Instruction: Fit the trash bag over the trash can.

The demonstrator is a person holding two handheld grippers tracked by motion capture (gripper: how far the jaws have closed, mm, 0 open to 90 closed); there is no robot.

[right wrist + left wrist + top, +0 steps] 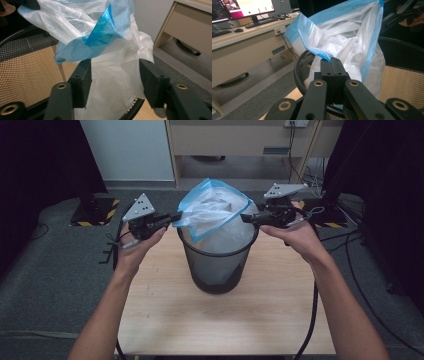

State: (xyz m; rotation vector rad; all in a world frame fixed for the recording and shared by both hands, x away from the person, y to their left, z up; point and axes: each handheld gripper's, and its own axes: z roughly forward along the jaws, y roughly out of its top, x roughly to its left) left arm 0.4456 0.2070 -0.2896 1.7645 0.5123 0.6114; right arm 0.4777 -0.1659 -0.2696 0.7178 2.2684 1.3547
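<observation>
so left gripper (pixel 176 216) was clamped on the blue rim of the bin bag (pixel 215 210), which sat in the black mesh bin (pixel 217 265) mid-table; right gripper (pixel 246 218) stood released, jaws apart w/ bag plastic loose btw them.

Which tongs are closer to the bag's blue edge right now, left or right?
Left. The left tongs are shut on the blue edge of the bag at the bin. The right tongs stand open on the bag's other side, blue edge just above one jaw, not gripping it.
</observation>
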